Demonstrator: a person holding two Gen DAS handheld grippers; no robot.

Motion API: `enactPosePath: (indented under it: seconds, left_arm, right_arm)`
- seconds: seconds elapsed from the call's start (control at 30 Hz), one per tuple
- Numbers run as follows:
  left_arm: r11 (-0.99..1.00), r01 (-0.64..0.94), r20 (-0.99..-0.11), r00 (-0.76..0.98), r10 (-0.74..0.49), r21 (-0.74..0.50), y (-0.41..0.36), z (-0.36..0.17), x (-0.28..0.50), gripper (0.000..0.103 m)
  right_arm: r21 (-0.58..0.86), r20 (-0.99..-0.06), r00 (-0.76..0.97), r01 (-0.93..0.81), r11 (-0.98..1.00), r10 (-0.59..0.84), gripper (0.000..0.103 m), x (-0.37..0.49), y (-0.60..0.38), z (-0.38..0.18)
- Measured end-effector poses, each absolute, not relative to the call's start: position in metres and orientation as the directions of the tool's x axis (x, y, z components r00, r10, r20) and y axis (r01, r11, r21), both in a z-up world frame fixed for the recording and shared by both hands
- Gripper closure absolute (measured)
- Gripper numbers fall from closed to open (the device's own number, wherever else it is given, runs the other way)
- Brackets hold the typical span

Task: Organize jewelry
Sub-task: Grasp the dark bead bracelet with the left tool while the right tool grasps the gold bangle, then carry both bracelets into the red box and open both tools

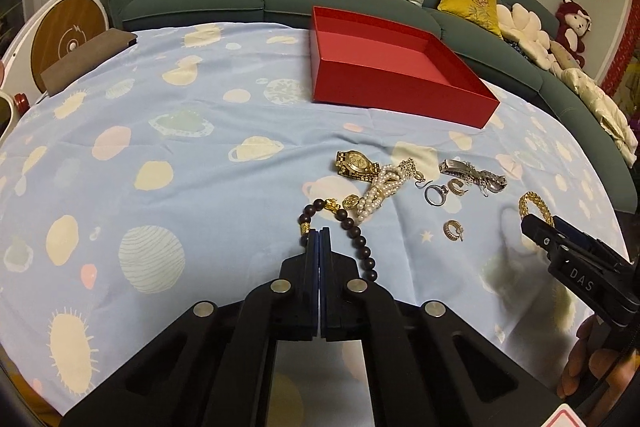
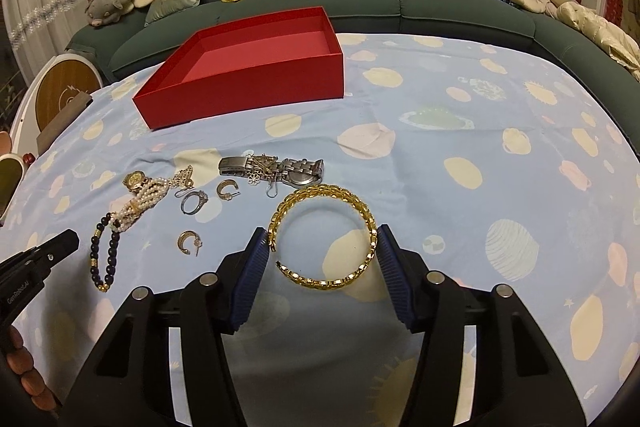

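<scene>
An empty red box (image 1: 384, 67) (image 2: 248, 67) stands on the far part of the blue cloth. Jewelry lies in front of it: a gold watch (image 1: 356, 163), a pearl bracelet (image 1: 380, 193), a silver watch (image 2: 280, 167), a silver ring (image 2: 194, 201), gold earrings (image 2: 188, 242), a dark bead bracelet (image 1: 352, 227) (image 2: 105, 255). My left gripper (image 1: 319, 231) is shut, its tips at the bead bracelet; whether it grips a bead I cannot tell. My right gripper (image 2: 322, 237) is open, its pads on either side of a gold chain bangle (image 2: 324, 237) that lies on the cloth.
A green sofa (image 2: 360, 3) with cushions and plush toys curves behind the table. A round wooden-faced object (image 1: 68, 35) and a brown pad (image 1: 88, 59) sit at the table's left edge. The cloth (image 2: 480, 147) stretches right of the jewelry.
</scene>
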State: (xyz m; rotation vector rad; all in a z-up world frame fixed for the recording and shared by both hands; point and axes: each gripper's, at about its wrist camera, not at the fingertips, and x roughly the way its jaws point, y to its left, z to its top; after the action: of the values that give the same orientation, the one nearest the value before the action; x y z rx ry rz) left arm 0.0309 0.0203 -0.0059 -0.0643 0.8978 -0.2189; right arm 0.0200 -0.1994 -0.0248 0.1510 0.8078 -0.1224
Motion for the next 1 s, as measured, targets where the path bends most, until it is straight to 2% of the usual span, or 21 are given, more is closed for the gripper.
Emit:
enactPosePath:
  seconds: [0.2,0.37,0.53,0.7,0.77,1.0]
  left_arm:
    - [0.982,0.120,-0.808,0.557,-0.191,-0.148,0.023,-0.025,0.041,0.100]
    - [0.977,0.124,-0.794,0.568,-0.215,-0.176,0.023,-0.023,0.043,0.098]
    - [0.980,0.118,-0.791,0.578,-0.200,-0.162,0.020,-0.023,0.045,0.083]
    - [0.986,0.123,-0.798,0.581,-0.160,-0.109,0.014,-0.031,0.048,0.083]
    - [0.987,0.128,-0.798,0.583,-0.153,-0.096,0.012,-0.031,0.047,0.097]
    - [0.986,0.131,-0.792,0.590,-0.158,-0.099,0.014,-0.026,0.044,0.098]
  right_arm:
    - [0.103,-0.733,0.679,0.174,0.979,-0.044,0.049,0.018,-0.202,-0.026]
    - [0.114,-0.733,0.679,0.174,0.978,-0.036,0.049,0.017,-0.203,-0.026]
    - [0.115,-0.735,0.677,0.172,0.978,-0.032,0.049,0.019,-0.203,-0.027]
    - [0.116,-0.737,0.675,0.171,0.978,-0.031,0.049,0.020,-0.202,-0.027]
    - [0.116,-0.737,0.675,0.171,0.978,-0.031,0.049,0.020,-0.202,-0.027]
    - [0.114,-0.734,0.679,0.167,0.979,-0.031,0.049,0.020,-0.200,-0.025]
